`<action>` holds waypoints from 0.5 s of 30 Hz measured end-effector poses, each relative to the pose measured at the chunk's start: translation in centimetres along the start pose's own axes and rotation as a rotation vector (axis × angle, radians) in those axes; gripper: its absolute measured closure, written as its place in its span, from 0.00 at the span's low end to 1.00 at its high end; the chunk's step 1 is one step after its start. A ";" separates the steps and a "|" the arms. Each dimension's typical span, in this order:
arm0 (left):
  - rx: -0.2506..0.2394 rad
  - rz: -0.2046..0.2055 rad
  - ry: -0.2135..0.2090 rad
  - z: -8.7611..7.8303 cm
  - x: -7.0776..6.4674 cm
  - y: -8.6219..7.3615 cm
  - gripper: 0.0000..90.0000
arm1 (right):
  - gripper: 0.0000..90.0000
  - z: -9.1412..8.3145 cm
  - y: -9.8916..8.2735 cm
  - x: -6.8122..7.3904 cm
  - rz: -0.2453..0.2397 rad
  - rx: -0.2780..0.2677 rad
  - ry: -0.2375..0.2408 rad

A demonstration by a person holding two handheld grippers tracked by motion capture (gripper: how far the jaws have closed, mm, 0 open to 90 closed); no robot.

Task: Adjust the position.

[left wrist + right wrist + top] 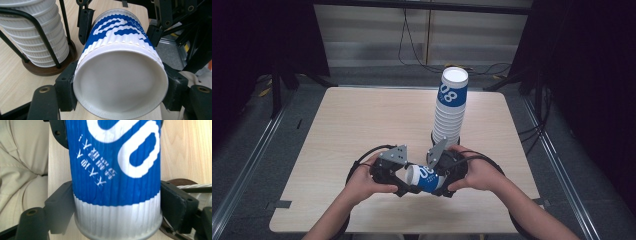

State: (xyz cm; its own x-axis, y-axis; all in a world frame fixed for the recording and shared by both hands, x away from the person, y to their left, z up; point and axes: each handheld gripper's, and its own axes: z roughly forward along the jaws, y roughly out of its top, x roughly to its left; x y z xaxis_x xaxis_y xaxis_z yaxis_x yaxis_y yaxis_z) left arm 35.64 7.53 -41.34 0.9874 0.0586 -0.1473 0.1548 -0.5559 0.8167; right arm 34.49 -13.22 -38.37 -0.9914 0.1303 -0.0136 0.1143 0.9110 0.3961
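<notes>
Blue-and-white paper cup (424,178) lying level, left gripper (404,182) clamped on its base, right gripper (437,186) jaws flanking its rim end, grip unclear, cup stack (450,107) behind on table (357,120).

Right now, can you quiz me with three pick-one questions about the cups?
1. Where is the tall stack of cups?
A. On the far right part of the table
B. On the floor
C. At the table's near left corner

2. What colours are on the cup between the two grippers?
A. Red and yellow
B. Blue and white
C. Green and black

3. What are the left gripper's fingers doing?
A. Standing open around nothing
B. Holding a spoon
C. Squeezing the cup

Answers:
1. A: the stack of cups stands towards the far right of the table.
2. B: the cup has a blue band with white print and a white end.
3. C: the left gripper has its fingers pressed on both sides of the cup.
</notes>
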 end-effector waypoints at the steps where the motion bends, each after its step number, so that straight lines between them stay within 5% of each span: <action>1: -0.012 -0.003 -0.010 0.0 0.1 -0.1 0.33 | 0.18 -0.1 0.0 0.0 0.004 -0.011 -0.013; 15: -0.040 -0.025 -0.019 -0.7 0.2 -0.3 0.32 | 0.14 -1.0 -1.6 0.0 0.047 -0.156 -0.032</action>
State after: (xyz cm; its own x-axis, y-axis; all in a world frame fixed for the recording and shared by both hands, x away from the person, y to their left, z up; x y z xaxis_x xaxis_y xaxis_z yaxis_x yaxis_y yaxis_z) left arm 35.83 8.27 -41.28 0.9824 0.0564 -0.1780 0.1810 -0.5211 0.8341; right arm 34.25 -15.07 -38.09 -0.9824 0.1860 -0.0196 0.1469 0.8322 0.5347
